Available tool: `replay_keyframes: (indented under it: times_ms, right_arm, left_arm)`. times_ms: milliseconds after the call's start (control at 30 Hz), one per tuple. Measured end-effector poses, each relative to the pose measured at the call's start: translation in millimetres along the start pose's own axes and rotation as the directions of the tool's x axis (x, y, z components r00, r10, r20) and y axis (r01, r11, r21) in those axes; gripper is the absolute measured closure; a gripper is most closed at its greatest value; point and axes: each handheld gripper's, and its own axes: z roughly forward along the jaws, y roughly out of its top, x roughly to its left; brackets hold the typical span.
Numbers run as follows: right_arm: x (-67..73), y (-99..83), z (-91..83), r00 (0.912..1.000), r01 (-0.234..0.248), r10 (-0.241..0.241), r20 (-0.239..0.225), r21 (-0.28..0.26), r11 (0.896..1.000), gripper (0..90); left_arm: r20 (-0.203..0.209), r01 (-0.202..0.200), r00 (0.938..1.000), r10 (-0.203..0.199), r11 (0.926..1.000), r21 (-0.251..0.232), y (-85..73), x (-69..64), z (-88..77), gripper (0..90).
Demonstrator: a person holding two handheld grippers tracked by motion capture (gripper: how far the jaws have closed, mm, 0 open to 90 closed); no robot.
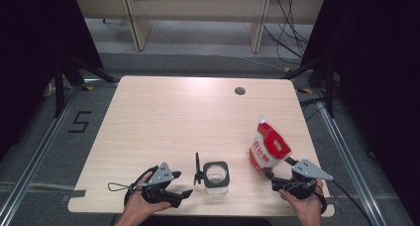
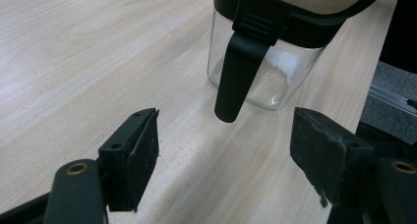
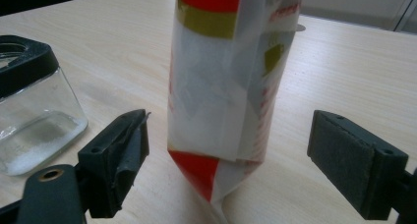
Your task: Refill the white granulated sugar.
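Both hands enter at the bottom edge of the high view. The left claw [image 1: 184, 193], at lower left, is spread and grips nothing, just left of a square glass jar [image 1: 216, 177] at lower centre whose black lid [image 1: 198, 170] stands flipped up on its left side. At lower right the right claw [image 1: 268, 172] sits against the foot of a red-and-white refill pouch [image 1: 268, 145], which stands tilted on the desk [image 1: 173, 117]. A round cable hole [image 1: 240, 91] lies well apart at upper right.

From the left gripper view, the jar [image 2: 265, 62] fills the upper centre with its latch tab [image 2: 236, 76] hanging down; a little white powder lies at its bottom. The jaws are wide apart, not touching it.

From the right gripper view, the pouch [image 3: 221, 86] stands between wide-spread jaws, neither pad pressing it; the jar [image 3: 34, 116] sits at left.

I judge the filling barely started: the jar is open, the pouch not gripped. Nothing blocks the way between them.
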Motion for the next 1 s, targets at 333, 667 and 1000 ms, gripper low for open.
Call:
replay_keyframes:
  times_ms: [333,667,1000]
  right_arm:
    - [2.4,-1.7,15.5,0.9998,0.02,-0.02,-0.001,-0.011,1.0,18.3]
    - [-2.1,-2.0,27.3,0.9994,0.035,-0.035,0.004,-0.02,0.999,19.4]
    - [-2.8,-3.9,36.3,0.9991,0.04,-0.041,-0.01,-0.05,0.998,20.7]
  left_arm:
    - [-0.013,-0.032,0.9994,0.032,0.9995,-0.005,0.2,1.0,1.4,26.3]
    - [-0.015,-0.047,0.9988,0.047,0.9989,0.009,0.3,2.4,-0.3,26.3]
    - [0.002,-0.012,0.9999,0.012,0.9999,0.008,-0.1,0.5,1.6,26.3]
